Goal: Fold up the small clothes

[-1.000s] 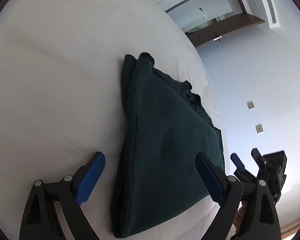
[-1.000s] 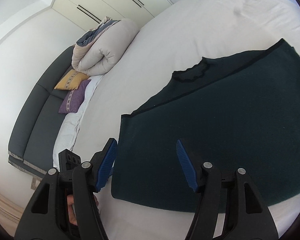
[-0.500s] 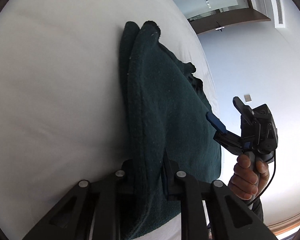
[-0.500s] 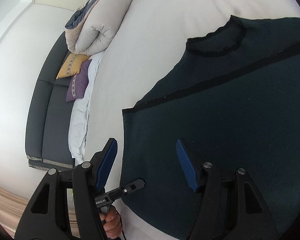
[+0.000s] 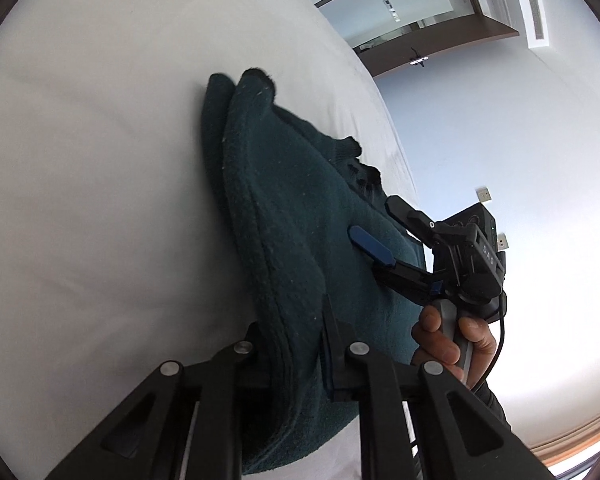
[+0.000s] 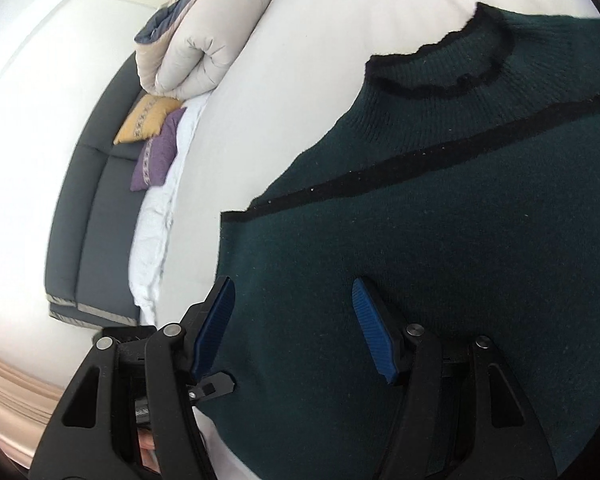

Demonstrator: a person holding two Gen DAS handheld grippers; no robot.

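Observation:
A dark green knit sweater [image 5: 300, 220] with black trim lies folded on the white bed [image 5: 100, 200]. My left gripper [image 5: 292, 328] is shut on the sweater's thick near edge, the cloth bunched between its black fingers. In the right wrist view the sweater [image 6: 440, 240] fills the frame, collar at the top. My right gripper [image 6: 296, 320] hovers open low over its near corner, blue pads spread, nothing pinched. The left wrist view shows that right gripper [image 5: 380, 224] over the sweater's right side, held by a hand [image 5: 444, 336].
A rolled pale duvet [image 6: 196, 48] sits at the bed's far end, with a yellow cushion [image 6: 148, 120] and a purple cushion [image 6: 158, 156] on a dark sofa [image 6: 88, 220]. A wall with sockets [image 5: 484, 194] and a doorway [image 5: 412, 12] lie beyond the bed.
My left gripper's jaws went from wide open to clamped on the sweater's near edge. My right gripper came down and closer over the sweater, staying open.

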